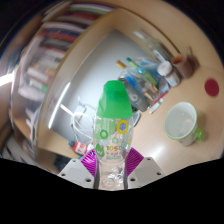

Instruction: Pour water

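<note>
Your gripper (pixel 112 170) is clamped narrow on one clear bottle (pixel 112 140) with a green cap, held upright between the pads. Judging by this, carry it right over the single white cup (pixel 181 122) on the table (pixel 150 140) beyond, then tilt slowly. One bottle, one cup.

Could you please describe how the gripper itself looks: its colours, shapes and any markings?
The gripper has two pale grey, angular fingers with flat faceted surfaces. Each carries a magenta pad on its inner face. No cables, markings or sleeve can be seen.
</note>
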